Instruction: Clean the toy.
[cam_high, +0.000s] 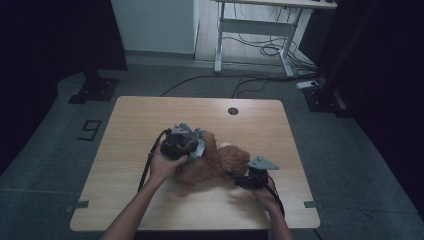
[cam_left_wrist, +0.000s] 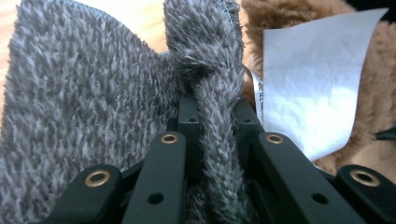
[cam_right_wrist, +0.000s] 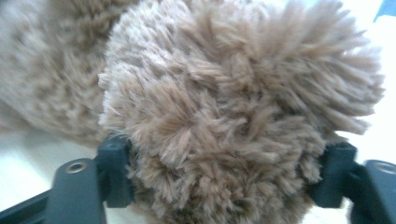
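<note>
My left gripper (cam_high: 181, 143), held over the middle of the wooden table (cam_high: 150, 115), has its jaws clamped together on a fold of grey fleecy cloth (cam_left_wrist: 88, 107); in the left gripper view the pinched ridge of cloth runs up between the two black jaws, with the rest of the cloth spreading to the left. Just right of it hangs a white label (cam_left_wrist: 313, 79) against the brown fur of the plush bear (cam_high: 212, 162), which lies on the table between my two hands. My right gripper (cam_high: 250, 176), at the bear's right side, has its jaws set wide about a rounded tuft of brown fur (cam_right_wrist: 233, 121); both pads touch the fur at its sides
</note>
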